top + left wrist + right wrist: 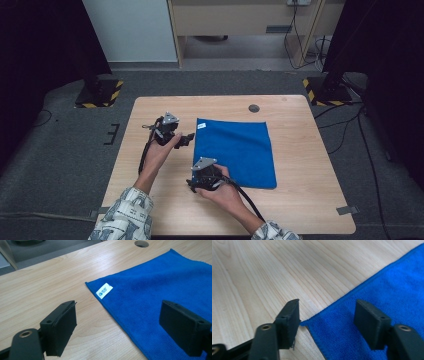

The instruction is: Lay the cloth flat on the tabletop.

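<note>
At table (150, 210) centre I see the blue cloth (240, 150) lying flat; my left gripper (186, 140) gapes at its nine o'clock edge, my right gripper (325, 322) spread over its seven o'clock corner.

Open tool (327, 322) astride cloth (387, 300) corner, seemingly

I see a deep blue square microfibre cloth (235, 152) carrying a small white label (104, 290) with blue print, lying on my pale wood-grain table (300, 200). My two grippers' jaws are matt black. The person's sleeves (122, 217) bear a white-and-grey print.
</note>
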Available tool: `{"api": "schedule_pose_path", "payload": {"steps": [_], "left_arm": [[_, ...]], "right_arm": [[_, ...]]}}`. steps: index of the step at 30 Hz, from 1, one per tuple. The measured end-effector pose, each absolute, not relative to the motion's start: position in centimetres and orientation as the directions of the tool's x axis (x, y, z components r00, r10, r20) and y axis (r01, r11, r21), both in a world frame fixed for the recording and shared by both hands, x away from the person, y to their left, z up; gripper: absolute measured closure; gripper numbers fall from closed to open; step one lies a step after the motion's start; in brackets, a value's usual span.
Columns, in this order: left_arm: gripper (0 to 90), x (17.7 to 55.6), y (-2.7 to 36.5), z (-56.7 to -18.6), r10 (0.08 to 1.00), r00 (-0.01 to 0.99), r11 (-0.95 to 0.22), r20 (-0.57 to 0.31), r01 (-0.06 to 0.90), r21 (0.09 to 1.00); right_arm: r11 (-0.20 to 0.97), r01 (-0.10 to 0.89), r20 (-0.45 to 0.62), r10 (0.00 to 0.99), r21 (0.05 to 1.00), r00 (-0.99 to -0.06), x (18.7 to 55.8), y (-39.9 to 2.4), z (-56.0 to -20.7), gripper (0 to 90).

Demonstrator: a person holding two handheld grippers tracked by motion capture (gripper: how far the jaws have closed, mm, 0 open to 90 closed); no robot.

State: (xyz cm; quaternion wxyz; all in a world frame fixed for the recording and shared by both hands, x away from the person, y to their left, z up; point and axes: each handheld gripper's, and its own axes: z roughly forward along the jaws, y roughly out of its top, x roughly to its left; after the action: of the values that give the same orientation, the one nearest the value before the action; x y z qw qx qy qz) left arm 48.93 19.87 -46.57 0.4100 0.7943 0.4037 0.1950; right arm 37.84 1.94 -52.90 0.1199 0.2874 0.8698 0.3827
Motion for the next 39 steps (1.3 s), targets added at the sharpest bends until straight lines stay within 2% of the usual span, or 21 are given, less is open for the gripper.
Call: {"api": "schedule_pose_path", "payload": {"steps": [4, 7, 11, 17, 19, 24, 39], "left_arm": [[13.8, 48.9, 20.0, -46.6, 0.8, 0.6, -0.336, -0.026, 0.483, 0.809], [13.9, 48.9, 20.0, -46.6, 0.802, 0.597, -0.331, -0.028, 0.483, 0.811], [14.0, 48.9, 20.2, -46.5, 0.807, 0.59, -0.321, -0.034, 0.485, 0.813], [14.7, 49.1, 20.3, -46.7, 0.809, 0.586, -0.316, -0.043, 0.495, 0.809], [14.9, 49.2, 20.3, -46.8, 0.809, 0.585, -0.309, -0.054, 0.502, 0.808], [15.4, 49.5, 20.5, -46.9, 0.803, 0.592, -0.308, -0.071, 0.514, 0.801], [18.3, 50.4, 21.4, -47.6, 0.811, 0.575, -0.27, -0.107, 0.529, 0.805]], "right_arm": [[0.56, 0.401, -0.001, 0.583, 0.725, -0.813, 37.6, 2.3, -53.2, 35.3], [0.555, 0.403, -0.001, 0.589, 0.728, -0.808, 37.7, 2.2, -53.2, 40.6], [0.551, 0.408, -0.004, 0.599, 0.728, -0.801, 38.1, 1.7, -53.1, 54.7], [0.539, 0.42, -0.009, 0.622, 0.73, -0.783, 38.7, 1.1, -53.0, 80.6], [0.524, 0.433, 0.011, 0.628, 0.733, -0.778, 39.0, 0.8, -53.1, 84.8], [0.494, 0.438, 0.053, 0.617, 0.751, -0.786, 38.6, 1.0, -52.7, 86.8], [0.502, 0.423, 0.108, 0.54, 0.755, -0.835, 35.9, 3.1, -52.3, 86.7]]}}
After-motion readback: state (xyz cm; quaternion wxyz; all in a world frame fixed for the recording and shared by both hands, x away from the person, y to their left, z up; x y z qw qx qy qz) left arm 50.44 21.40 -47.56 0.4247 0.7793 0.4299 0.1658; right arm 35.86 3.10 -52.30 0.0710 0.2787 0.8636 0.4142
